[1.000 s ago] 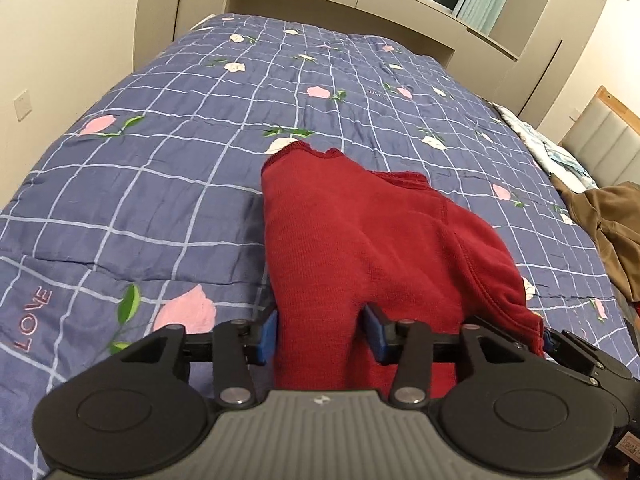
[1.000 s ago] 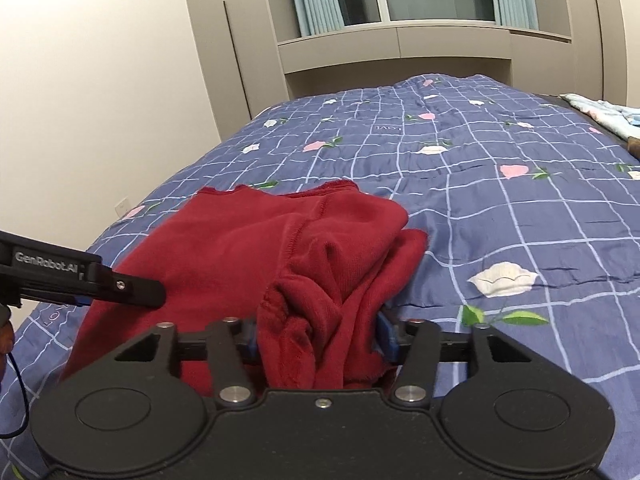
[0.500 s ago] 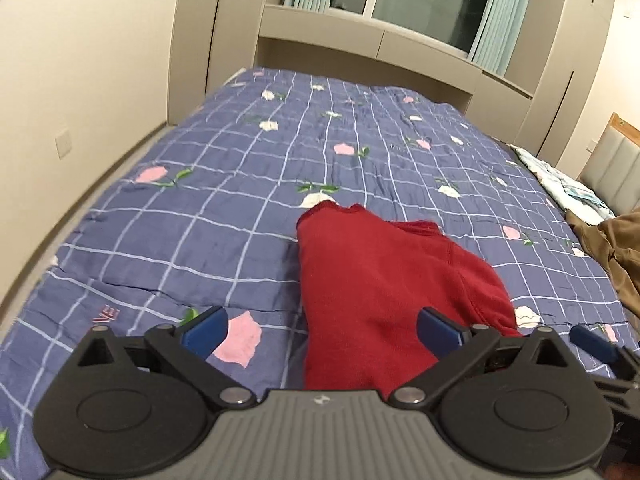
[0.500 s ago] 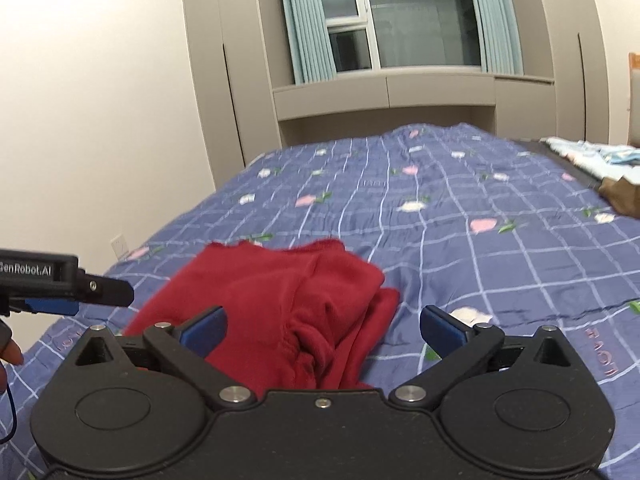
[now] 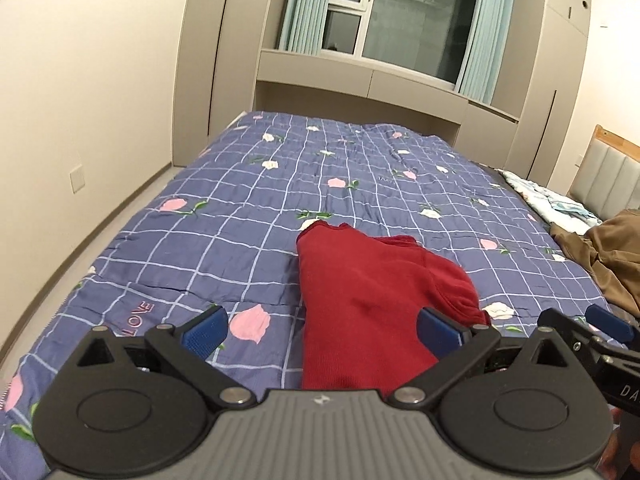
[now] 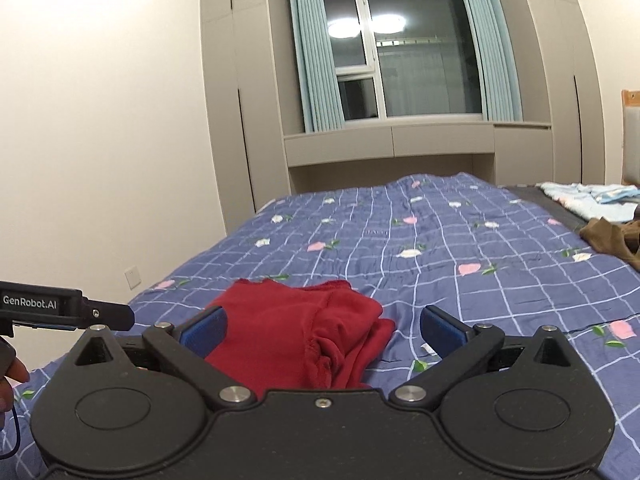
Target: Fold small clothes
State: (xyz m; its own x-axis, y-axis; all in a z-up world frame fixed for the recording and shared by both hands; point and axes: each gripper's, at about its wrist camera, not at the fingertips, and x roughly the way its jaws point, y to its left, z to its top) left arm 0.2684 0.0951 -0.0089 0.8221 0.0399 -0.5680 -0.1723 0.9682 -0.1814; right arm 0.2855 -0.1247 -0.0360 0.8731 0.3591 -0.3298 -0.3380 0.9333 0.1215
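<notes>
1. Beige walls, tall built-in wardrobes and one window (image 6: 404,56) with two pale blue curtains close off the far end of the room; one bed covered by a blue checked quilt with pink and white flowers (image 5: 248,216) fills the floor space.
2. Nearest in the left wrist view, the left gripper (image 5: 322,330) has its two blue-padded fingers spread wide, holding nothing.
3. Nearest in the right wrist view, the right gripper (image 6: 322,328) is likewise spread wide and empty.
4. One folded dark red knit garment (image 5: 372,300) lies on the near part of the quilt, just beyond both grippers, apart from their pads; its right side is bunched into thicker folds (image 6: 340,340).
5. One brown garment (image 5: 604,252) lies crumpled at the right edge of the bed.
6. One light blue patterned cloth (image 6: 588,196) lies farther right, beside a padded headboard with a wooden frame (image 5: 608,172).
</notes>
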